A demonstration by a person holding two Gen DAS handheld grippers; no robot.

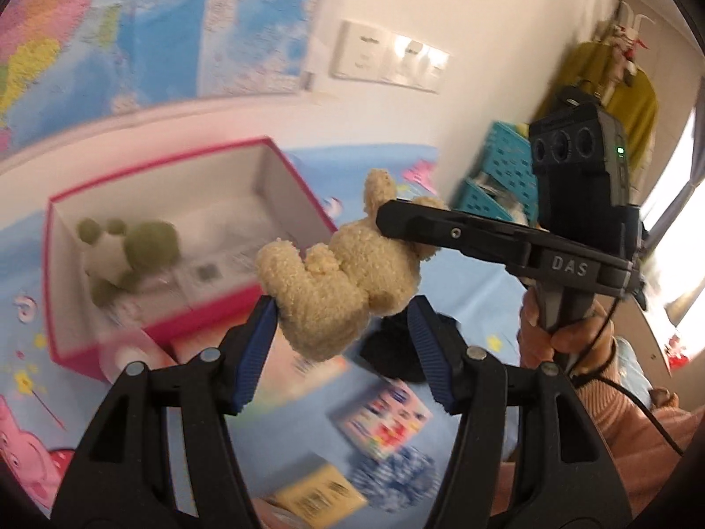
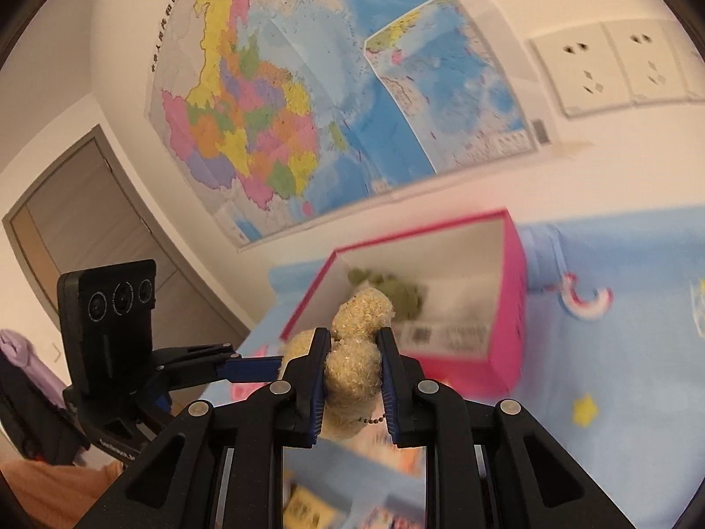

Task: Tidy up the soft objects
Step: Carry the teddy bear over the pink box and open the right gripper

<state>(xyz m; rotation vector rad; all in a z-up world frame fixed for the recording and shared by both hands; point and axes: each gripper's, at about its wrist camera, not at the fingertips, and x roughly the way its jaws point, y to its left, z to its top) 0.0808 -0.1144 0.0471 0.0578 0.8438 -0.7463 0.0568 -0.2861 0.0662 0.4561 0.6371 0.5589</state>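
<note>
A beige plush bear hangs in the air above the blue sheet. My right gripper is shut on the bear; in the left wrist view it comes in from the right and clamps the bear's upper part. My left gripper is open, its blue pads either side of the bear's lower body, the left pad touching it. A pink box with a white inside stands behind, holding a green and white plush frog. The box and frog also show in the right wrist view.
Small colourful packets and a yellow box lie on the blue cartoon sheet below the grippers. A black object lies under the bear. Teal crates stand at the right. A wall map and sockets are behind.
</note>
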